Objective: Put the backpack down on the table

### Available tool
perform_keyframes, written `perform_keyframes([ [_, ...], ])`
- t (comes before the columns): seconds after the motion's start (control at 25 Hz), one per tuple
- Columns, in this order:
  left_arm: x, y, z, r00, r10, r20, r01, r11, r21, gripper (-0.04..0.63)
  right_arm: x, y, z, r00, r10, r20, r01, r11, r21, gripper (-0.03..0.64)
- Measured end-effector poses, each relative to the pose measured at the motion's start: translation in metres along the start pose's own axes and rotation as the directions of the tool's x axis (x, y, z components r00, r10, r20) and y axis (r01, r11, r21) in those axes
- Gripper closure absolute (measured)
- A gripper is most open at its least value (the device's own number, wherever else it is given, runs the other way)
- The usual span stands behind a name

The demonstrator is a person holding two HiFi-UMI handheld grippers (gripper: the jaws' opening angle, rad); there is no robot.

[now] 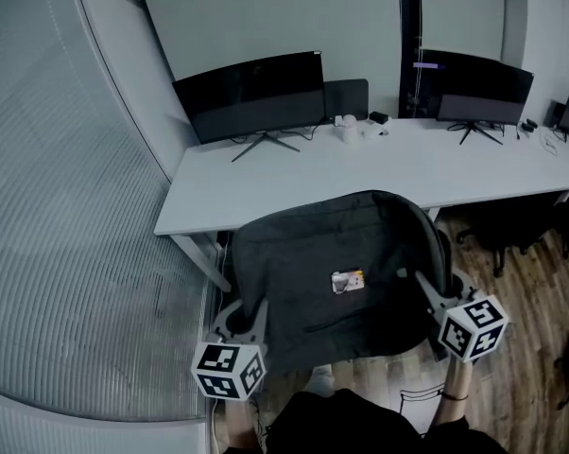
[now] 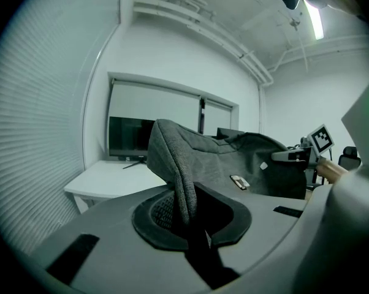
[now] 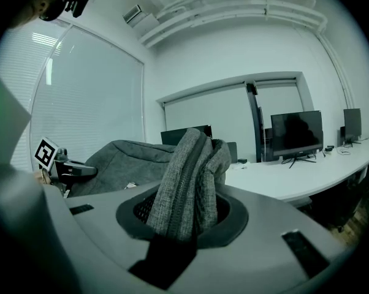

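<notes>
I have the backpack (image 1: 332, 282) held up between both tools, in front of the near edge of the table (image 1: 294, 183) and not laid flat on it. Its broad grey face is turned up toward me, with a small tag (image 1: 348, 281) near the middle. From the head view its far edge overlaps the table's front edge, and I cannot tell whether it touches there. My left gripper (image 2: 187, 216) is nipped down tight on a thin fold of the grey fabric at the bag's left side. My right gripper (image 3: 184, 216) is clamped on a thicker bunch of fabric with a zip running through it, at the bag's right side. On the table, well beyond the bag, stand two dark monitors, one to the left (image 1: 251, 95) and one to the right (image 1: 474, 88), with some small white things (image 1: 351, 129) between them.
</notes>
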State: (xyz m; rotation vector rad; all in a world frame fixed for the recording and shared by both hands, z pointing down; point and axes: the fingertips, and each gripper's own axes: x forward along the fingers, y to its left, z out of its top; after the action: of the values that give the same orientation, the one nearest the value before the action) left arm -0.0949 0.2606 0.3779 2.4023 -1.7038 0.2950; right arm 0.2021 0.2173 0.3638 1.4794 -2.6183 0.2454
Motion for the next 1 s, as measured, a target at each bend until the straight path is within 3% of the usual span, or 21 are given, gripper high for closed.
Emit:
perform_keyframes([
  [0.52,0.047,0.034,-0.009,0.999,0.006,-0.045,-0.008,0.999,-0.04,0.551,0.061,-0.014,-0.004,0.999,0.013,-0.053,-0.013,1.0,0.008,0.508],
  [1.0,0.119,0.092,0.017,0.999,0.003,-0.054,-0.006,0.998,-0.06,0.551,0.149,-0.034,0.021,0.998,0.012,-0.067,-0.011,1.0,0.013,0.508],
])
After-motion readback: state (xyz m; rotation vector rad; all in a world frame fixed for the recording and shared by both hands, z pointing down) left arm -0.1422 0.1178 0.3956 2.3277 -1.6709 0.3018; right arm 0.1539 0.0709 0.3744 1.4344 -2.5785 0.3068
